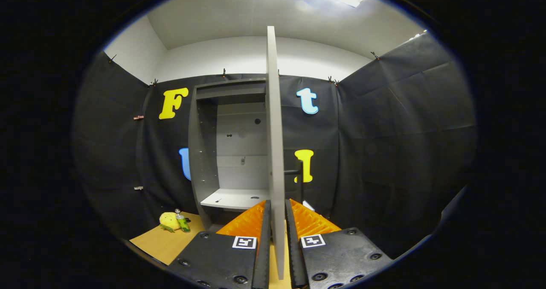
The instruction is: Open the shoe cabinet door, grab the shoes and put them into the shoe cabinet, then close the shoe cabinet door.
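- While the shoe cabinet door (275,152) stands swung out edge-on toward the camera, the gripper (277,210) has it between its two fingers, one on each face of the panel.
- Both fingers (261,237) lie close along the door's faces near its lower part, so the tongs look clenched on the panel; whether the pads press firmly or merely touch cannot be told for certain.
- Beyond the fingers, the shoe cabinet (232,152) stands open against the booth's black cloth wall, to the left of the door.
- Inside it, a pale shelf (234,198) sits low down, and a grey back panel (241,144) shows a few small holes.
- A dark handle (296,171) juts from the door's right face, about level with the shelf.
- To the left of the cabinet's base, a small yellow toy (169,220) and a little green bottle (183,223) rest touching each other on the wooden floor (164,242).
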`<state>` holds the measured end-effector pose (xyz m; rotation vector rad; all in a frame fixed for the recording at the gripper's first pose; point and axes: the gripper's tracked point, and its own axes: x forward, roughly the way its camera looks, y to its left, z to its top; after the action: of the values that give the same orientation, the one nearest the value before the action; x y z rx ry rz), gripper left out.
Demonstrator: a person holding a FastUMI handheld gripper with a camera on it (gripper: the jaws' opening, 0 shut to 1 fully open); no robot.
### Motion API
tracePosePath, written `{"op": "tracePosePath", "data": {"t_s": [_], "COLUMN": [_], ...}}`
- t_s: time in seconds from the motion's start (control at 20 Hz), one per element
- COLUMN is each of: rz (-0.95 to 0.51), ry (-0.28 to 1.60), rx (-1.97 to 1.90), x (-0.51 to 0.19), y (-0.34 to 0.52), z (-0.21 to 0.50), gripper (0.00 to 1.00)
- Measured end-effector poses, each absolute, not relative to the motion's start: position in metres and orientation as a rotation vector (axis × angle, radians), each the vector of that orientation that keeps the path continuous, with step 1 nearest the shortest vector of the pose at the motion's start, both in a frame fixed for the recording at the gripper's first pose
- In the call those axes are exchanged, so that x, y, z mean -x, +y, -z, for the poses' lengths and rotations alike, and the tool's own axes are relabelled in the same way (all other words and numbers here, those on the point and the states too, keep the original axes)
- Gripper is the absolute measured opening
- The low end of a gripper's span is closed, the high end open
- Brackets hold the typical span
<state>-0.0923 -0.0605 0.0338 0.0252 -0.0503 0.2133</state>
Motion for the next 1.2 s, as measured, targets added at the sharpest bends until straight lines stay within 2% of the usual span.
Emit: {"op": "tracePosePath", "data": {"t_s": [0.4,0.6,1.0,1.2], "rz": [-0.305,-0.316,-0.240,-0.210], "ry": [0.120,0.257,0.518,0.584], "rx": [-0.035,-0.032,-0.047,-0.045], "x": [0.100,0.105,0.116,0.107], "y": [0.037,0.074,0.091,0.091], "z": [0.083,0.172,0.346,0.399], "gripper": [0.23,0.24,0.24,0.24]}}
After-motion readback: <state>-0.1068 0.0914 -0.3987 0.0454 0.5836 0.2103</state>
